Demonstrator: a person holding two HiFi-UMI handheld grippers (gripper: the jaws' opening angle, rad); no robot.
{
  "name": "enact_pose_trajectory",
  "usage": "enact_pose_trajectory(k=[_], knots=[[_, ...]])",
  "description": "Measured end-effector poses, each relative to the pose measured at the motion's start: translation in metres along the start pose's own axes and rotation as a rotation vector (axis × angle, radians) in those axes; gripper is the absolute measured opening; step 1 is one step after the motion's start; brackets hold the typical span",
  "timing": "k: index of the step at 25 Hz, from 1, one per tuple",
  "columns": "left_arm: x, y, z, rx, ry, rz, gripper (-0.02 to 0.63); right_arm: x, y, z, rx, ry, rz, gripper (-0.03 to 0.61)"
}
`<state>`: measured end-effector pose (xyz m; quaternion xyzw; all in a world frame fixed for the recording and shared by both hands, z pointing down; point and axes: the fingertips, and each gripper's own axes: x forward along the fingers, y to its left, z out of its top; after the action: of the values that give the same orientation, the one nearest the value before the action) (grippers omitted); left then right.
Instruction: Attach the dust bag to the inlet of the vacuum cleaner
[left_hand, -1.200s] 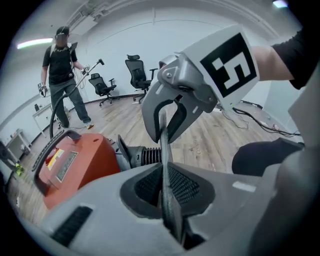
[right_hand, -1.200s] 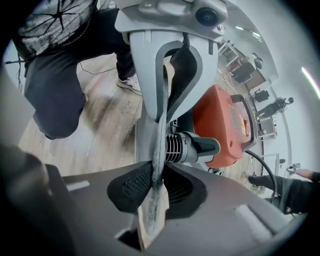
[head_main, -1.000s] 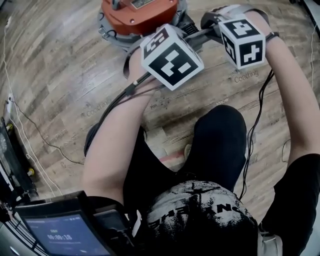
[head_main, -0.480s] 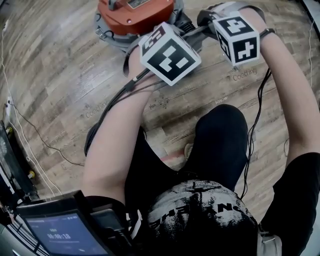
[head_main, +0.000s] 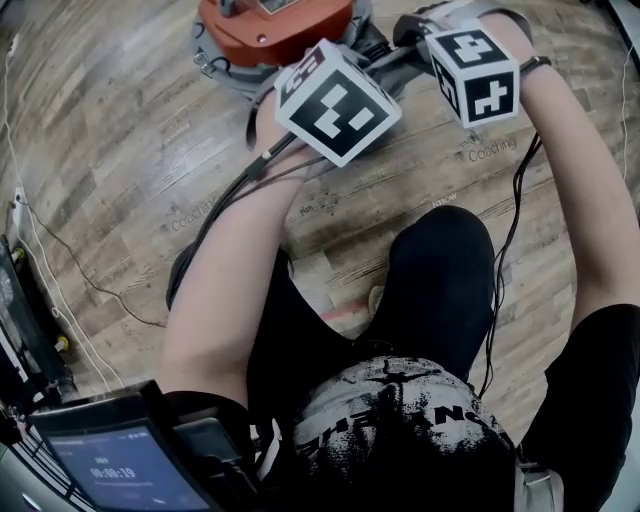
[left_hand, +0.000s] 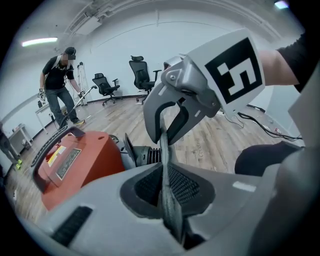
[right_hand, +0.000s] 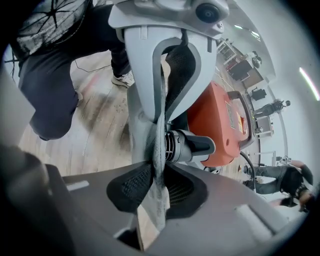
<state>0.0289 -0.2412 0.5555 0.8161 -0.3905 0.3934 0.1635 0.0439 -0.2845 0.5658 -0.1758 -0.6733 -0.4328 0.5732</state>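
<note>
The red vacuum cleaner (head_main: 275, 25) stands on the wood floor, its black ribbed inlet (right_hand: 192, 145) pointing toward me. The grey dust bag (left_hand: 167, 200) hangs edge-on between both grippers, just in front of the inlet (left_hand: 145, 155). My left gripper (left_hand: 167, 192) is shut on the bag's fabric edge. My right gripper (right_hand: 157, 187) faces it from the other side; its jaws have just been opening a little, with the bag (right_hand: 159, 150) and its cardboard collar (right_hand: 145, 230) still pinched between the pads. In the head view the marker cubes (head_main: 335, 100) hide the jaws.
Cables (head_main: 60, 260) trail over the floor at the left, beside a screen (head_main: 120, 465). My knee (head_main: 440, 290) is just behind the grippers. A person with a long pole (left_hand: 60, 85) and office chairs (left_hand: 142, 75) are far back in the room.
The head view has shifted slightly, so cubes and vacuum sit a touch higher. Both grippers keep their places beside the vacuum.
</note>
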Motion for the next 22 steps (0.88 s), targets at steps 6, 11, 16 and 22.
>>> enact_pose_trajectory(k=[6, 11, 16, 22], knots=[[0.003, 0.004, -0.001, 0.022, 0.000, 0.006, 0.035, 0.001, 0.000, 0.000, 0.014, 0.009, -0.005, 0.080], [0.002, 0.008, 0.002, 0.043, 0.013, 0.027, 0.034, 0.000, -0.002, -0.001, 0.042, -0.002, -0.030, 0.081], [0.005, 0.007, 0.001, 0.054, 0.003, 0.033, 0.035, 0.002, -0.004, -0.002, 0.052, 0.014, -0.039, 0.081], [0.009, 0.010, 0.010, 0.117, -0.021, 0.080, 0.055, 0.004, -0.009, -0.001, 0.051, 0.045, -0.069, 0.103]])
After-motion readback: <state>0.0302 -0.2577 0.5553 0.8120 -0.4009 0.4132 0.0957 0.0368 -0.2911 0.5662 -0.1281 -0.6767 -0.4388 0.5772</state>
